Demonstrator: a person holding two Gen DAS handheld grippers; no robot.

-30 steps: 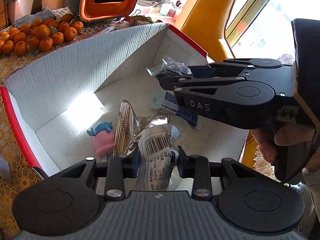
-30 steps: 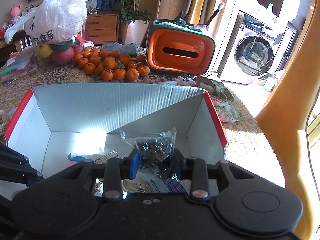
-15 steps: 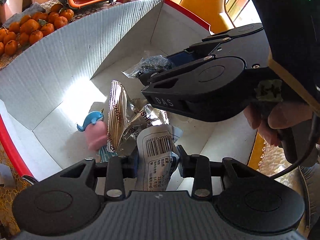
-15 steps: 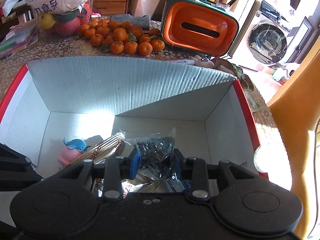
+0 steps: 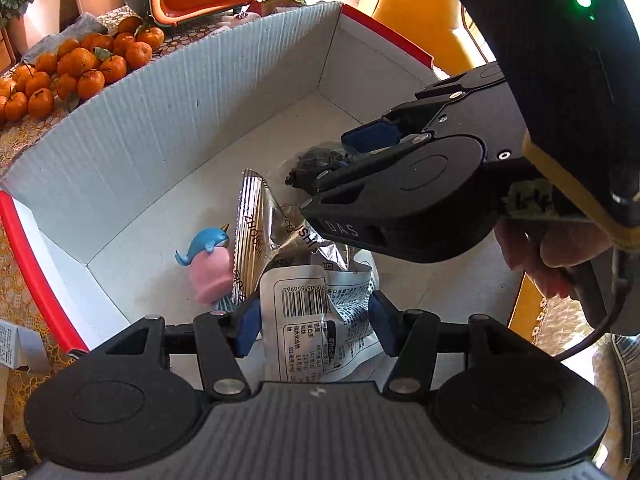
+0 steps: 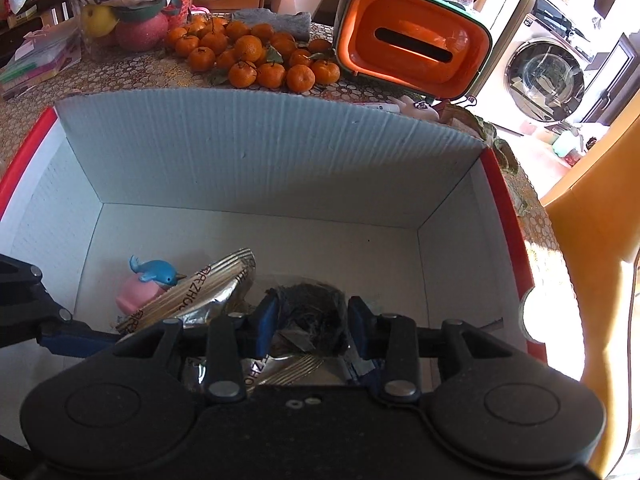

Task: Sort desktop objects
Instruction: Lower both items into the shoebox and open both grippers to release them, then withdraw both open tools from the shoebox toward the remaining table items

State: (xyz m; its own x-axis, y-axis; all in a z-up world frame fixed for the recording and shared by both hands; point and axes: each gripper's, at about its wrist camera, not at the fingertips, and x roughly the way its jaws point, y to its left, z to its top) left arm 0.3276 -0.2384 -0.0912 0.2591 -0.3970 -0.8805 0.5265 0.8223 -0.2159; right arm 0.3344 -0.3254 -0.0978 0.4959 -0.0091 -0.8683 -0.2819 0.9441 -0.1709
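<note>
White box (image 6: 260, 160), red rim, on table. Inside: one silver pouch (image 5: 260, 216), one whale toy (image 5: 208, 256). Left gripper (image 5: 312, 320) fingers now spread, barcode packet (image 5: 312, 312) loose between them; earlier pinched. Right gripper (image 6: 312, 320) fingers parted around dark bag (image 6: 316, 308), lower than before.

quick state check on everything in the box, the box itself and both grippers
cardboard box: open, upright
left gripper: open, barcode packet between its fingers
right gripper: open around clear bag of dark bits
barcode packet: lying in the box
clear bag of dark bits: resting on the pile
silver snack packet: crumpled, leaning on toy
whale toy: upright in the box
</note>
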